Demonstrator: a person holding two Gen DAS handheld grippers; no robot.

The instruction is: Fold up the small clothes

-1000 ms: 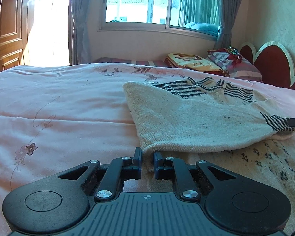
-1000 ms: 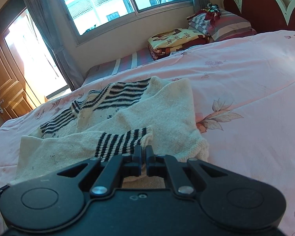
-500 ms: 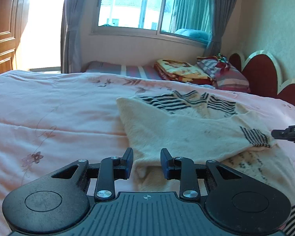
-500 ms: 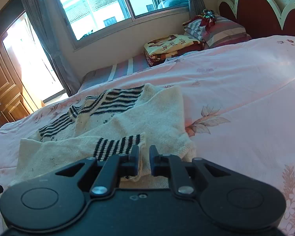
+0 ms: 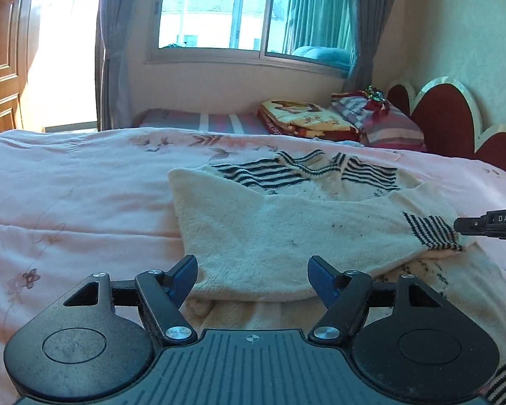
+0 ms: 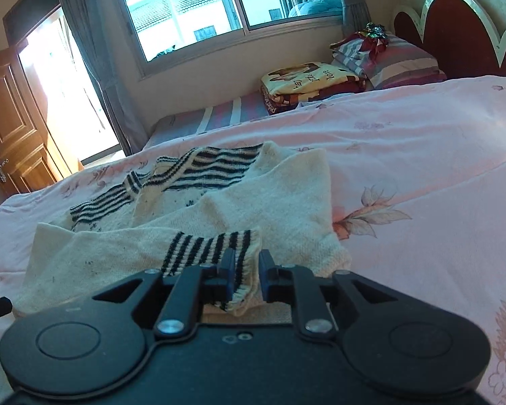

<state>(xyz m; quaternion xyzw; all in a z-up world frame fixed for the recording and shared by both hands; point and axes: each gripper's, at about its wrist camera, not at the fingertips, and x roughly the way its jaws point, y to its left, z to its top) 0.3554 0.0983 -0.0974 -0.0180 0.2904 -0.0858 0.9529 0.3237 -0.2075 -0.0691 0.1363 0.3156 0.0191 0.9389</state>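
Note:
A cream knit sweater point(image 5: 286, 233) with black stripes lies on the pink bed, one sleeve folded across its body. It also shows in the right wrist view point(image 6: 253, 209). My left gripper point(image 5: 253, 275) is wide open, its fingers either side of the folded sleeve's near edge, holding nothing. My right gripper point(image 6: 246, 270) is partly open, with the striped cuff point(image 6: 212, 249) lying loose between its fingers. The right gripper's tip point(image 5: 489, 224) shows at the right edge of the left wrist view, beside the cuff point(image 5: 431, 231).
The pink floral bedspread point(image 5: 67, 195) spreads to the left and the right point(image 6: 421, 168). Folded blankets and pillows point(image 5: 337, 123) are stacked by the red headboard point(image 5: 445, 114). A window and curtains stand behind, a wooden door point(image 6: 13, 135) at the left.
Both grippers were shut on the sweater one second ago. The left gripper has opened wide and let go of the sleeve fold. The right gripper has opened partly and released the cuff.

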